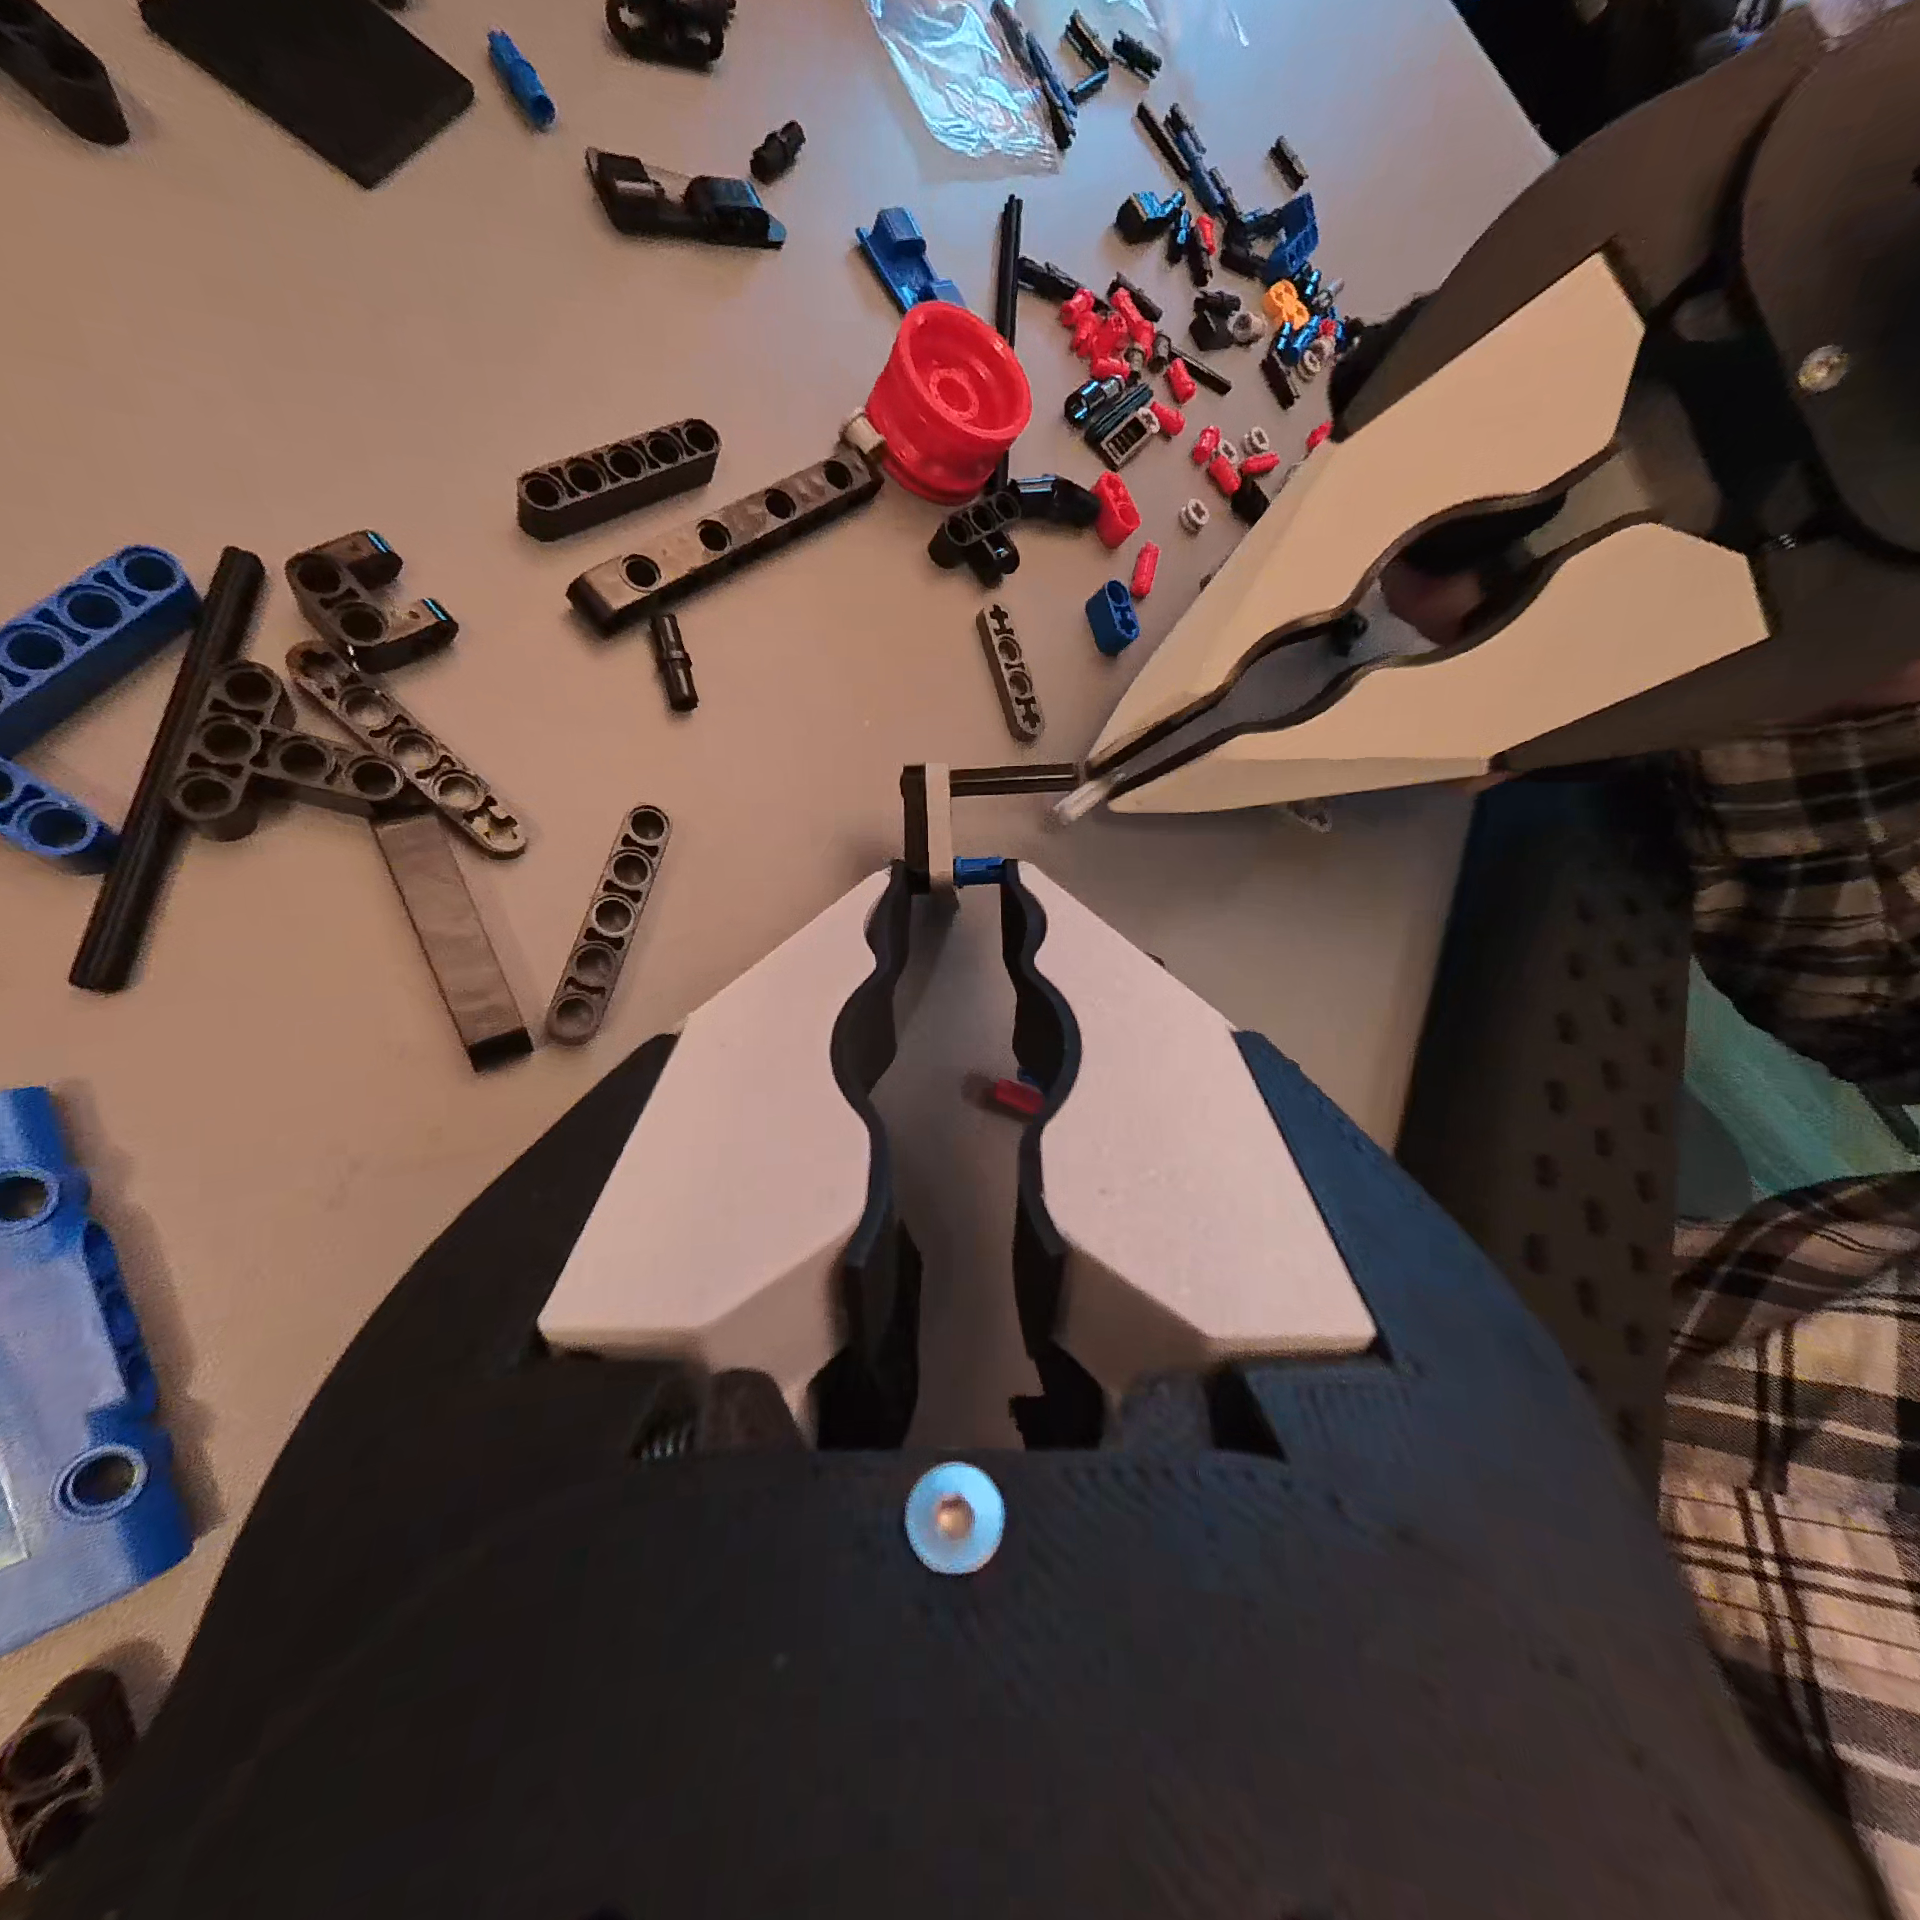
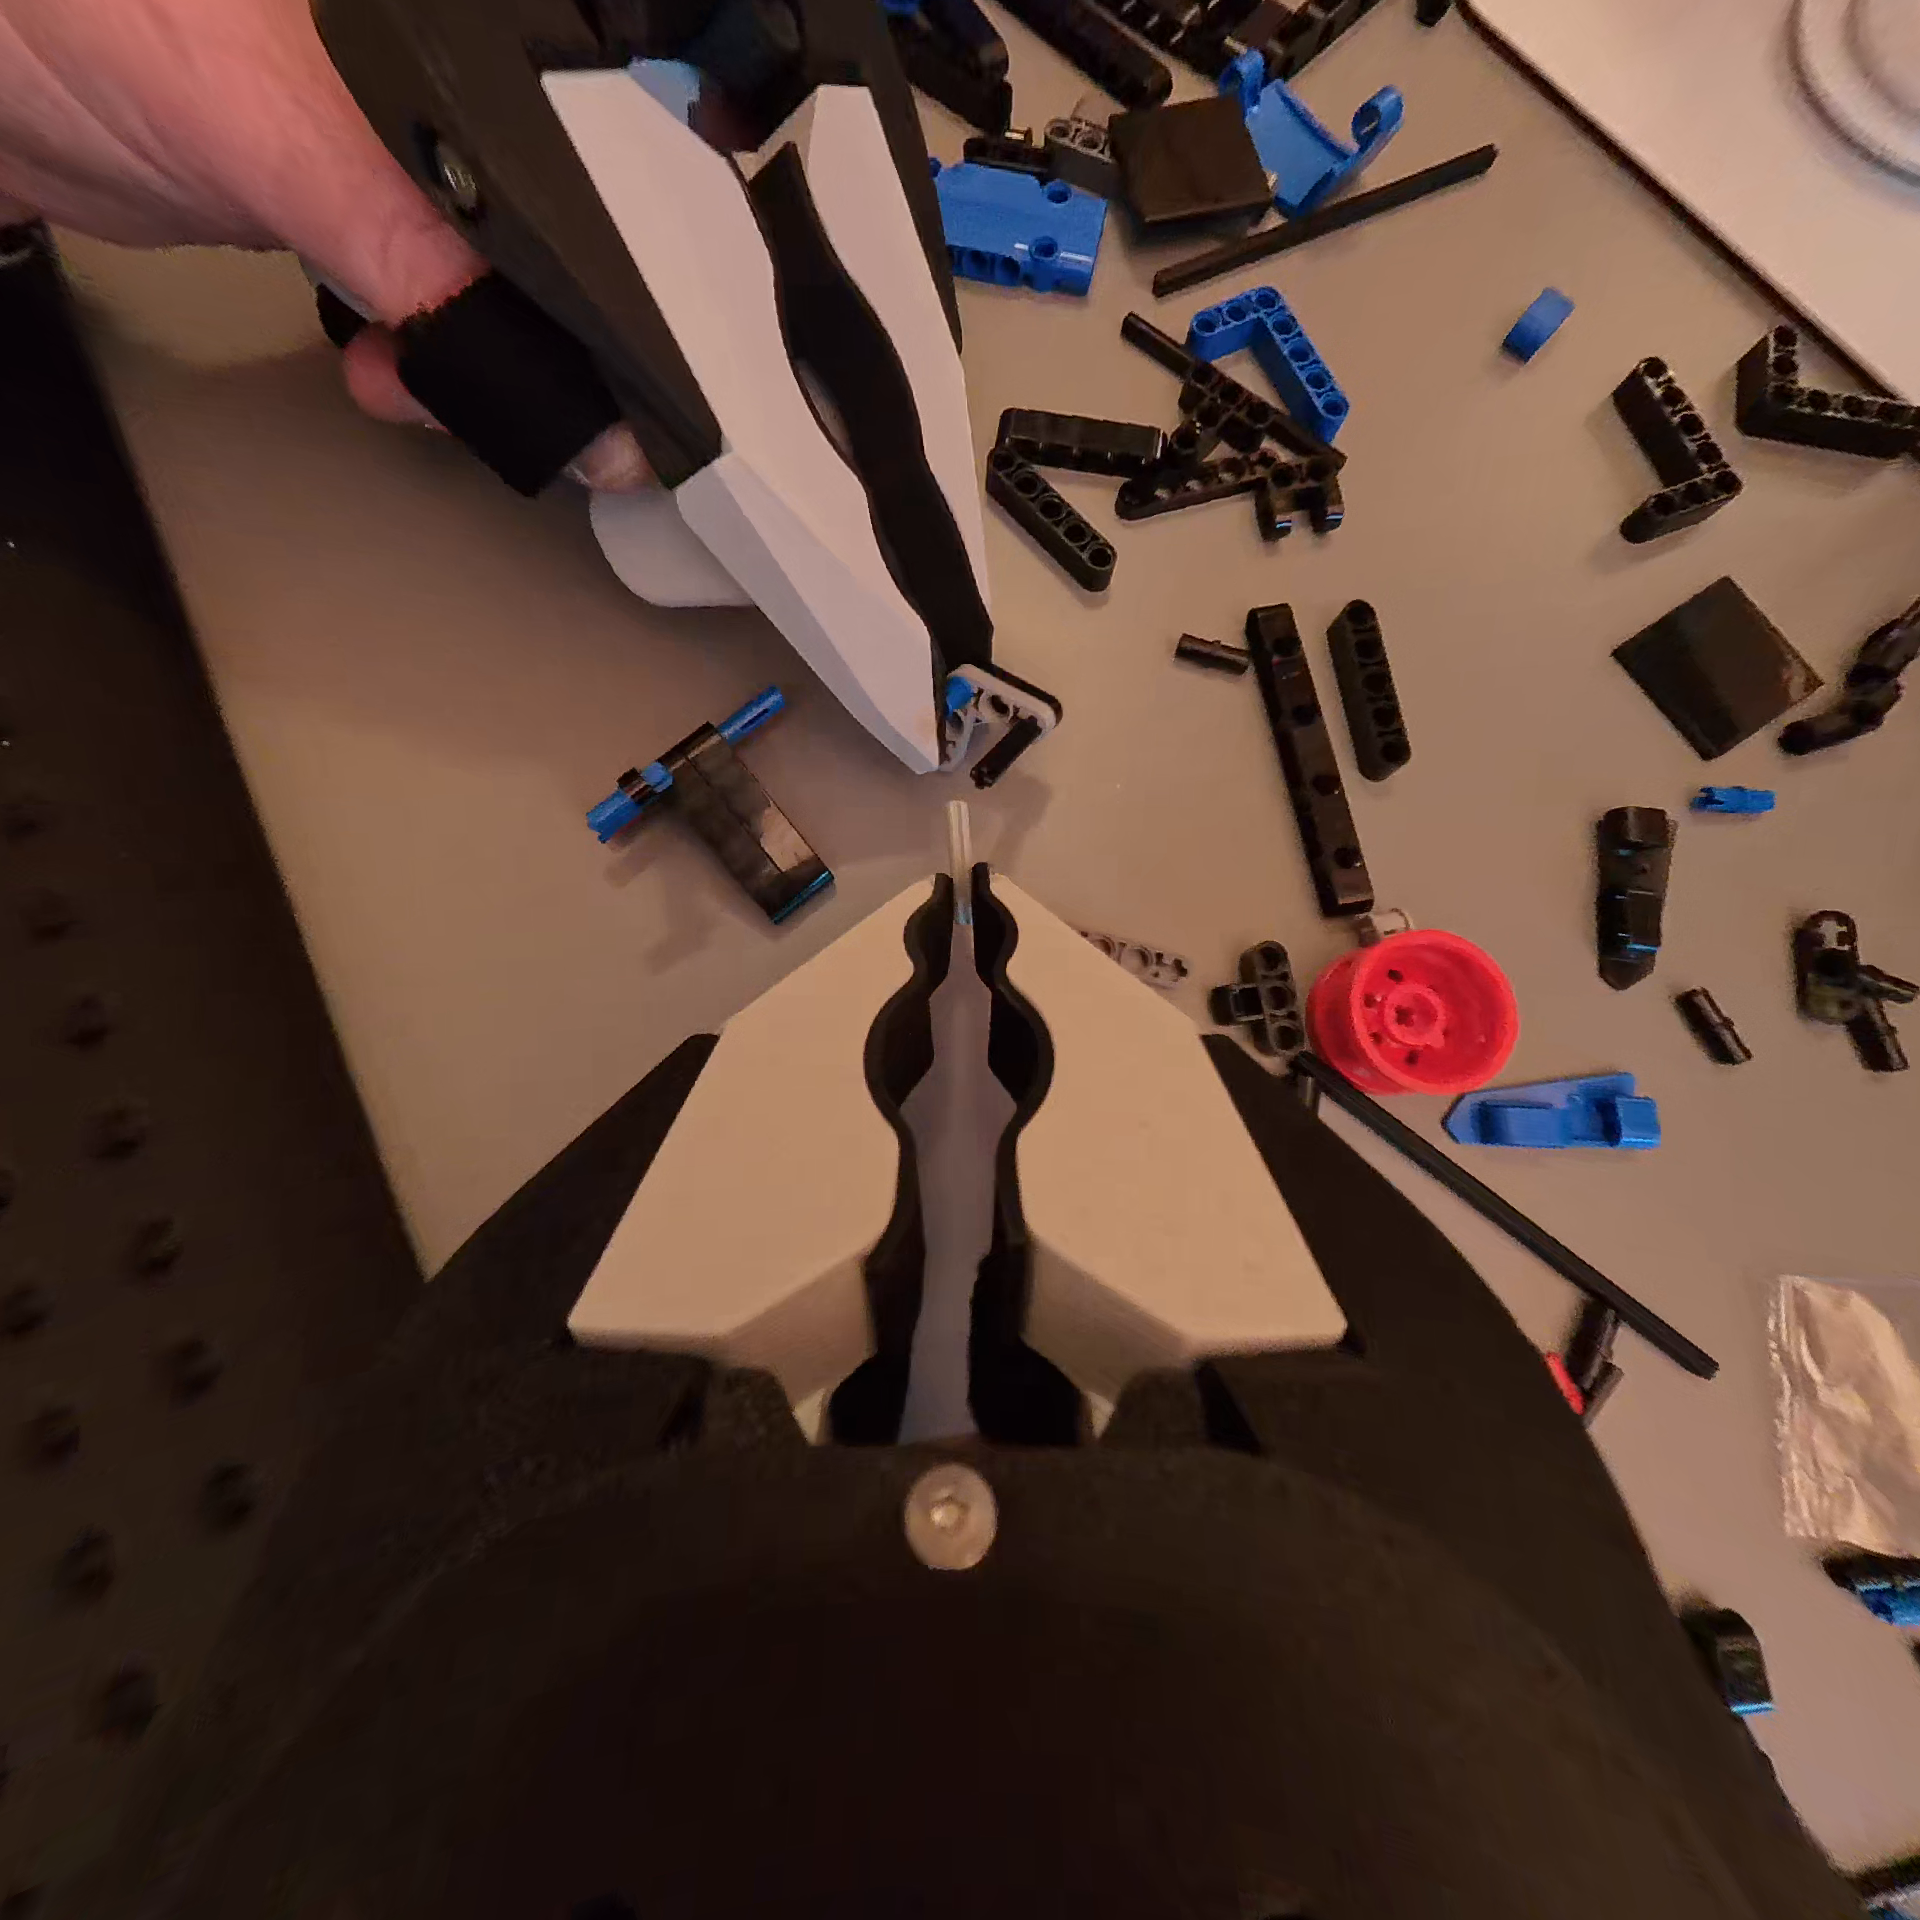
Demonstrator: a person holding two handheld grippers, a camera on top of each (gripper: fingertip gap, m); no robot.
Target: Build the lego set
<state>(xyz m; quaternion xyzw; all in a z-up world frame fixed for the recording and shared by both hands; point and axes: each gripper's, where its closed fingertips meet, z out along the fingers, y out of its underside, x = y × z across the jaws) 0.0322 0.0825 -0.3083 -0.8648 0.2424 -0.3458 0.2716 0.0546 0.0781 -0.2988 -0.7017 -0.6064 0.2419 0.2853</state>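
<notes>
My left gripper point(image 1: 951, 878) is shut on a small grey-and-black lego assembly point(image 1: 928, 821) with a blue pin point(image 1: 977, 869) and a black axle point(image 1: 1013, 779) sticking out to the right. In the right wrist view the left gripper point(image 2: 961, 727) comes in from the upper left with the same assembly point(image 2: 1003, 712). My right gripper point(image 2: 961, 883) is shut on a thin whitish rod point(image 2: 958, 836) that points at the assembly from just short of it. In the left wrist view the right gripper point(image 1: 1086, 790) comes in from the right, its tip at the end of the black axle.
Loose parts cover the grey table: a red wheel hub point(image 1: 951, 400) point(image 2: 1408, 1008), black beams point(image 1: 618, 478), blue beams point(image 1: 88, 623), a black block on a blue axle point(image 2: 717, 800) and a plastic bag point(image 1: 956, 83). A black perforated surface point(image 2: 104, 1039) borders the table edge. A plaid sleeve point(image 1: 1808, 1351) is at the right. Both grippers' tips are close together, under 4 cm apart.
</notes>
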